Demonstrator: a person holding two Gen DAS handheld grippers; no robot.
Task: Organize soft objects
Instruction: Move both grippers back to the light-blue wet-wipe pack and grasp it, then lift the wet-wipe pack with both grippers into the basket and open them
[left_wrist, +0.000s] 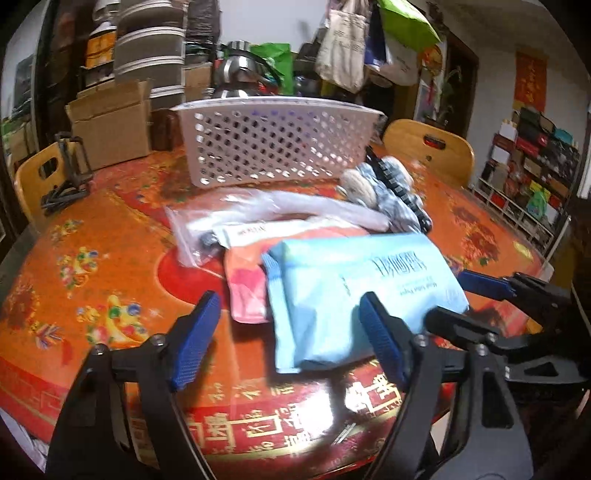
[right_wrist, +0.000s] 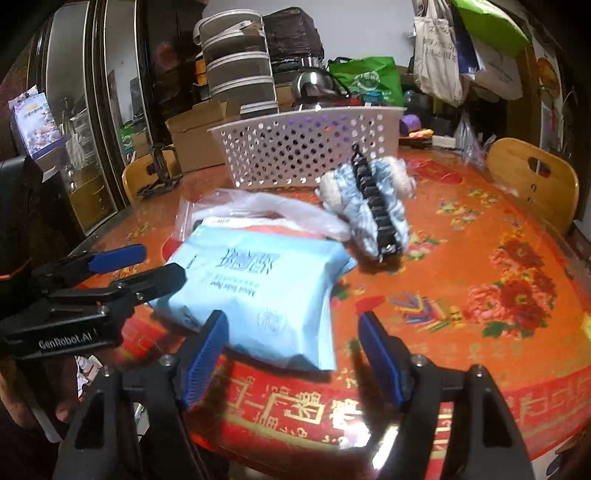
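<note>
Both the left gripper (left_wrist: 288, 339) and right gripper (right_wrist: 291, 358), fingers apart and empty, are closing on the blue wipes pack (left_wrist: 354, 295), likely bound for the white basket (left_wrist: 273, 147).

Pink pouch (left_wrist: 245, 295) is largely covered by the light blue wipes pack (left_wrist: 354, 295); only a sliver is seen in the right wrist view. Contents of the white perforated basket (left_wrist: 273, 144) cannot be made out. Clear plastic bag (left_wrist: 295, 210) is motion-blurred. Print on the wipes pack is too smeared to be read.
</note>
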